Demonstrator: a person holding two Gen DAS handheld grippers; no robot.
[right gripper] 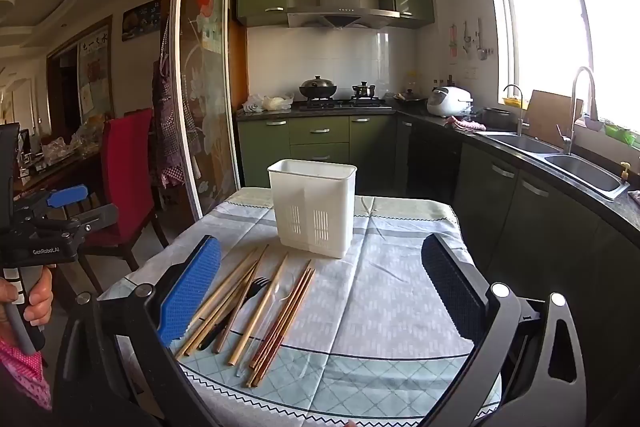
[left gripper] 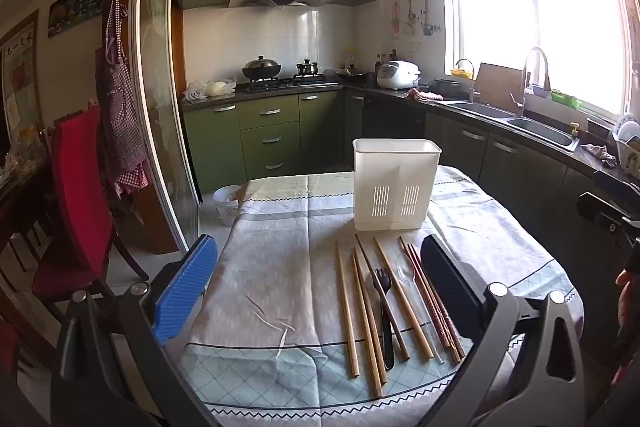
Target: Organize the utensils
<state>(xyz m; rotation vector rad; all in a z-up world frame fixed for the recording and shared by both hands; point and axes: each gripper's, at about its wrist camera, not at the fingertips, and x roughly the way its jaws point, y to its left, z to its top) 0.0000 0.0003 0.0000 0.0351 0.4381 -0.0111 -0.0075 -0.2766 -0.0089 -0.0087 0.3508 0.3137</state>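
A: What does the left wrist view give?

B: The left gripper (left gripper: 320,291) hangs above the table with its jaws spread wide and nothing between them. On the tablecloth (left gripper: 272,267) the utensils lie side by side, pointing away from the camera: pale wooden chopsticks (left gripper: 347,315), a black fork (left gripper: 382,311), a clear plastic spoon (left gripper: 408,271) and a bunch of dark red-brown chopsticks (left gripper: 434,311) close to the black right finger. Just behind them a white utensil holder (left gripper: 396,183) stands upright, with slotted vents low on its front.

A: And the right wrist view?

B: The right gripper (right gripper: 320,291) is likewise wide open and holds nothing. The utensils sit toward its blue left finger: the pale chopsticks (right gripper: 224,303) fan out, some passing behind that finger, the fork (right gripper: 248,297) among them, the spoon (right gripper: 276,299) beside it, and the dark chopsticks (right gripper: 284,323) nearest the middle. The holder (right gripper: 312,207) stands just beyond their tips. At the left edge the other gripper (right gripper: 60,219) shows, off the table, held in the person's hand (right gripper: 38,297).

A: Anything around?

B: A red chair (right gripper: 126,163) and a double sink (right gripper: 568,163).
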